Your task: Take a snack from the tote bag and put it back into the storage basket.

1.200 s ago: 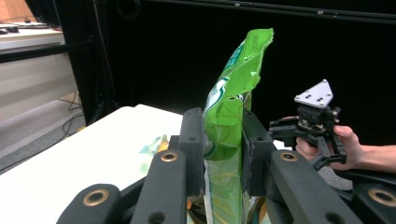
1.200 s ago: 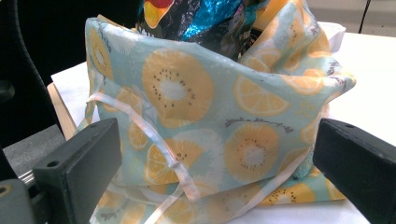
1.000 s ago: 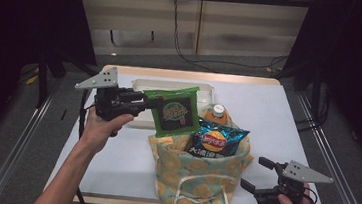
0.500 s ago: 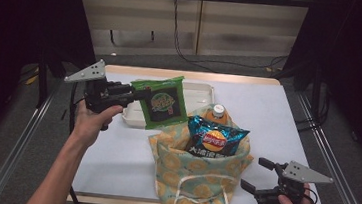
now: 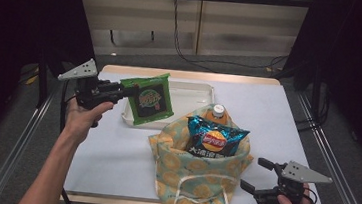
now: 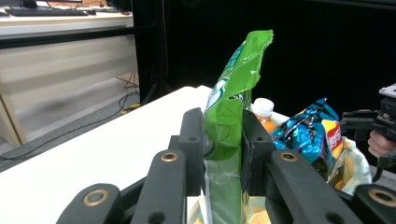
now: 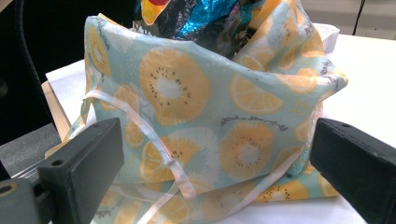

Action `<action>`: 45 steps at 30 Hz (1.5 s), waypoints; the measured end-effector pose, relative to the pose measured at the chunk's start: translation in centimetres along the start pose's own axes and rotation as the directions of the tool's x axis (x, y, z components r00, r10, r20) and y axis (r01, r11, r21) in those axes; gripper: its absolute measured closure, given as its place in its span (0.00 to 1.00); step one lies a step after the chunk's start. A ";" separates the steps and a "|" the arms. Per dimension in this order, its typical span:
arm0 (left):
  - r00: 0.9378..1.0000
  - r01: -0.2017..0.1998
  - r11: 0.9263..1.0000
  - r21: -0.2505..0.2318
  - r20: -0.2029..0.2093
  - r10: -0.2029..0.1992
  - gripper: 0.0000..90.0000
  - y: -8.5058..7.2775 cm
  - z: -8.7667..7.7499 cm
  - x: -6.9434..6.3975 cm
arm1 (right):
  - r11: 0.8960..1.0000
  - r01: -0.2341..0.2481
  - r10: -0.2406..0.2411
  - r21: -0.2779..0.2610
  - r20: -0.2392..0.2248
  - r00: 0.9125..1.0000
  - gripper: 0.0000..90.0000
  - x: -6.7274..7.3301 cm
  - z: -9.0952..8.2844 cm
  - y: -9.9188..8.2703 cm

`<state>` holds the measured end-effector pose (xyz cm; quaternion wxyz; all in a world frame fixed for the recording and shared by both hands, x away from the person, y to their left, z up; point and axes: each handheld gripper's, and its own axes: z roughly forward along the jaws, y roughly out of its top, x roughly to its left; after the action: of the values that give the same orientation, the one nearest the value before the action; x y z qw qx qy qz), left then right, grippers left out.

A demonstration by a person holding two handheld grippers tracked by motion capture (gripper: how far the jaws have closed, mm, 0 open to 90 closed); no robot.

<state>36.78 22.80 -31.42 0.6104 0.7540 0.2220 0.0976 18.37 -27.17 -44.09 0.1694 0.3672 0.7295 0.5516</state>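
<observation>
My left gripper [image 5: 128,92] is shut on the edge of a green snack bag [image 5: 150,100], holding it in the air over the left end of a white tray [image 5: 190,90]. In the left gripper view the green snack bag [image 6: 231,116] stands upright, pinched between the two black jaws. A fruit-print cloth bag [image 5: 197,171] sits on the table with a blue chip bag [image 5: 214,138] and an orange-capped bottle [image 5: 216,113] inside. My right gripper [image 5: 257,175] rests open at the table's front right, just right of the cloth bag [image 7: 210,126], which lies ahead of its wide-apart jaws.
The table is covered with a white sheet [image 5: 114,151]. Metal rails run along both sides of the table. Cables lie on the floor behind it. A drawstring cord [image 7: 154,140] hangs across the cloth bag's front.
My left gripper has carried the green snack bag leftward and a little down, away from the cloth bag to above the tray's left end. The right gripper has stayed put.
</observation>
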 end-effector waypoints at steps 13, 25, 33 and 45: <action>1.000 0.004 0.999 0.049 -0.026 -0.003 0.83 -1.6 1.0 2.2 | 1.000 -0.005 0.005 0.007 -0.002 1.000 0.03 -0.1 0.2 0.0; 0.999 0.017 0.997 0.077 -0.047 -0.013 0.83 -2.3 2.5 6.0 | 1.000 -0.019 0.019 0.008 0.004 1.000 0.03 -0.4 0.4 -0.1; 0.997 0.035 0.993 0.114 -0.074 -0.027 0.83 -3.3 4.6 8.7 | 1.000 -0.017 0.017 0.008 -0.001 1.000 0.03 -0.4 0.2 -0.2; 0.993 0.072 0.991 0.112 -0.100 -0.061 0.83 -4.1 6.8 11.7 | 1.000 -0.022 0.022 0.013 -0.008 1.000 0.03 -0.4 0.3 -0.2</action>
<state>49.06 22.82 -38.37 0.5571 0.7748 0.2815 0.1005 18.77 -27.28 -44.43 0.1580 0.3739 0.7298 0.5501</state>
